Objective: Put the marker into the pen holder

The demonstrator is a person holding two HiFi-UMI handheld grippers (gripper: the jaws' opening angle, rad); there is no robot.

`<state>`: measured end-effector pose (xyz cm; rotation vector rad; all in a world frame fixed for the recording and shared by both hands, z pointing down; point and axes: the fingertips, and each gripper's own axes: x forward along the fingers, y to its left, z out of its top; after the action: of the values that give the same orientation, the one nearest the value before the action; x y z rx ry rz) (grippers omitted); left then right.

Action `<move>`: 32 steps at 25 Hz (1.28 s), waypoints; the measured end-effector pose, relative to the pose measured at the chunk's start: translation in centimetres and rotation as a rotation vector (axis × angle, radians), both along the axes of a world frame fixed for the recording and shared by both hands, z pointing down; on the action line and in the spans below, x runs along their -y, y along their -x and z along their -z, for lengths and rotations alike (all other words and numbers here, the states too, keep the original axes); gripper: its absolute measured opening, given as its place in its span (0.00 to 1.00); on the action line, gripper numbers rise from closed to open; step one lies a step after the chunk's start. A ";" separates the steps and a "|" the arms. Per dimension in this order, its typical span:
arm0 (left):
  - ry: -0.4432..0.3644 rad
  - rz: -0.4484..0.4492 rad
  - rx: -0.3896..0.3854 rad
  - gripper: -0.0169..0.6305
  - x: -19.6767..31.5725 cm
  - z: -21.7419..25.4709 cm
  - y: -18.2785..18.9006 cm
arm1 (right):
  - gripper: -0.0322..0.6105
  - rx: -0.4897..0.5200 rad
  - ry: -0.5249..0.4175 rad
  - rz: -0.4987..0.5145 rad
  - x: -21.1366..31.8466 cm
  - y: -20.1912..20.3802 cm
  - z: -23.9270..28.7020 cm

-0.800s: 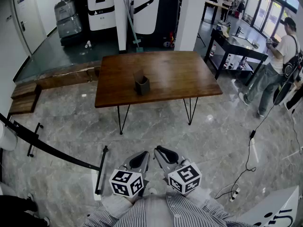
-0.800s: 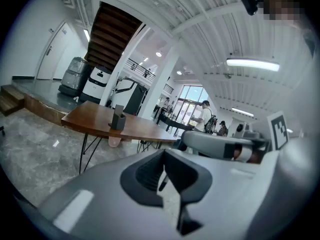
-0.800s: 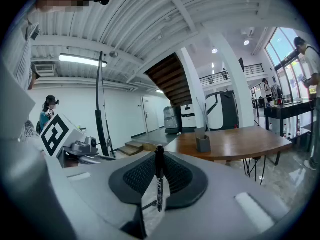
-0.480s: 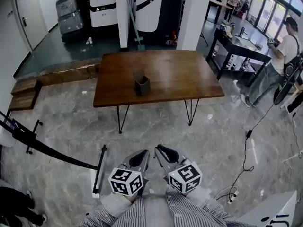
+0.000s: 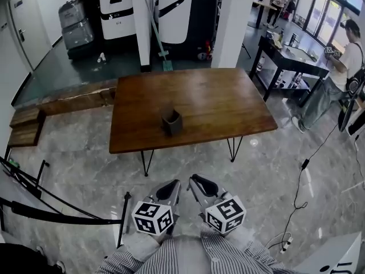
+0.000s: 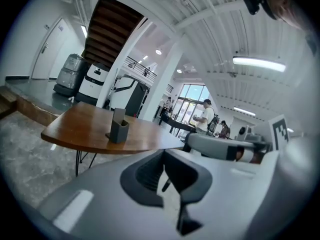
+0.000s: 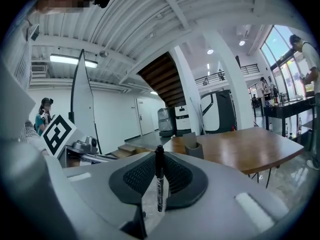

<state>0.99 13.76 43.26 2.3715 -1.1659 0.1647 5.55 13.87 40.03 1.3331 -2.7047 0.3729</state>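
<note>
We see a brown wooden table (image 5: 217,96) on thin black legs, standing on a grey marble floor (image 5: 74,164). Beyond it rises a white pillar (image 5: 234,16). At the right a person (image 5: 342,56) stands beside a black side table (image 5: 285,59), and a dark cable (image 5: 308,170) trails across the floor nearby.

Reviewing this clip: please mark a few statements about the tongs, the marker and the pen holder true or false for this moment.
1. The right tongs grip a black marker. True.
2. The marker sits in the pen holder. False: the right tongs hold it, away from the table.
3. The left tongs hold a second marker. False: they are shut and empty.
4. The pen holder stands on the wooden table. True.
</note>
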 end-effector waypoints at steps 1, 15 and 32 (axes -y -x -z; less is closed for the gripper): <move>-0.002 -0.005 0.003 0.04 1.5 0.2 0.1 | 0.12 0.002 0.001 -0.008 1.6 0.0 0.2; 0.033 -0.044 -0.002 0.04 22.8 1.2 4.4 | 0.12 -0.004 0.025 -0.056 23.3 4.0 1.5; 0.145 0.004 -0.043 0.04 28.7 -1.2 4.5 | 0.12 -0.018 0.089 -0.011 29.8 4.2 0.6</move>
<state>-3.49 -14.98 44.43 2.2352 -1.1002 0.1892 1.37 -15.96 39.44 1.3217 -2.6334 0.4747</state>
